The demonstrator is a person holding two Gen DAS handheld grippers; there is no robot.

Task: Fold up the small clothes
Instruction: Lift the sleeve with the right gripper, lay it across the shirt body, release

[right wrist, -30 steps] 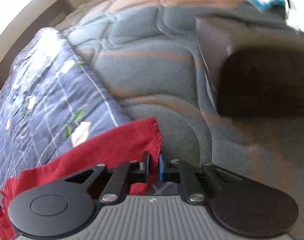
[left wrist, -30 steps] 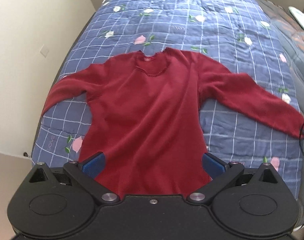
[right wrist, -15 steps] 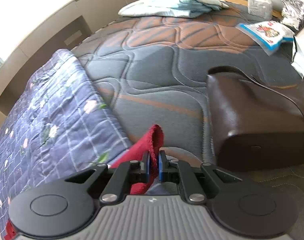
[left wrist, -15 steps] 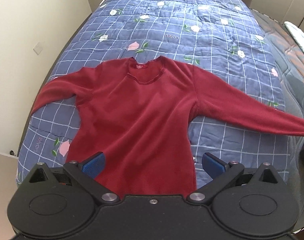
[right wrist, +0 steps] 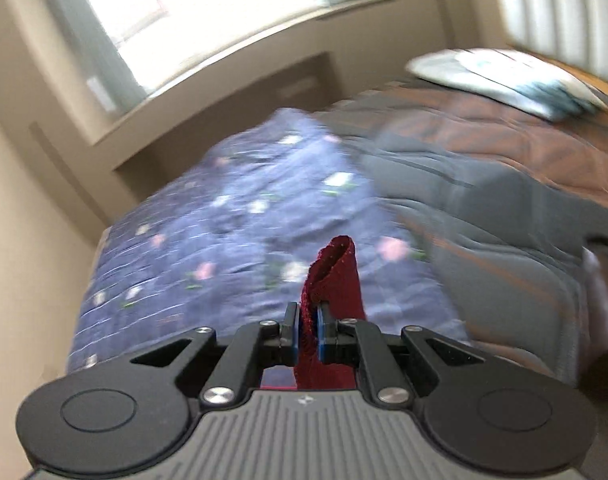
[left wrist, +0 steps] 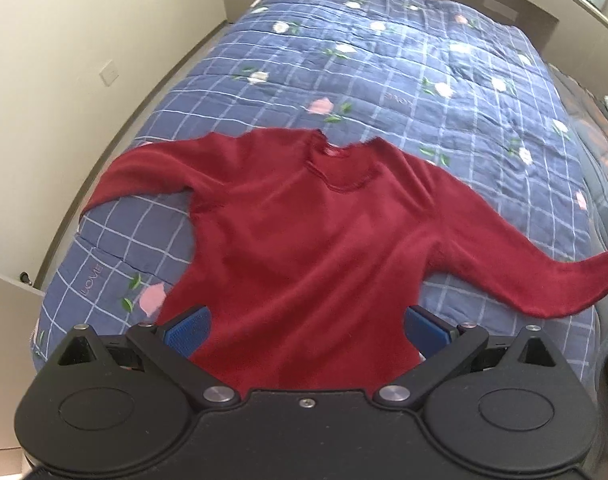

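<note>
A dark red long-sleeved sweater (left wrist: 304, 240) lies flat, face up, on a blue checked floral quilt (left wrist: 384, 60), collar pointing away. My left gripper (left wrist: 306, 330) is open, its blue pads spread either side of the sweater's lower body, above the hem. The sweater's right sleeve (left wrist: 544, 280) is lifted off the quilt and runs out of the frame at the right. My right gripper (right wrist: 307, 334) is shut on that sleeve's cuff (right wrist: 336, 276), which sticks up between the pads. The left sleeve (left wrist: 143, 176) lies flat near the bed's left edge.
A cream wall (left wrist: 63, 60) runs along the bed's left side. Right of the quilt lies bare grey and brown quilted mattress (right wrist: 504, 200) with a pale pillow (right wrist: 504, 76) and a dark brown bag (right wrist: 604, 300). A bright window (right wrist: 223, 12) is beyond the bed.
My right gripper has lifted the sleeve cuff off the bed and swung it left, back over the quilt. The left gripper has shifted slightly over the sweater, still open.
</note>
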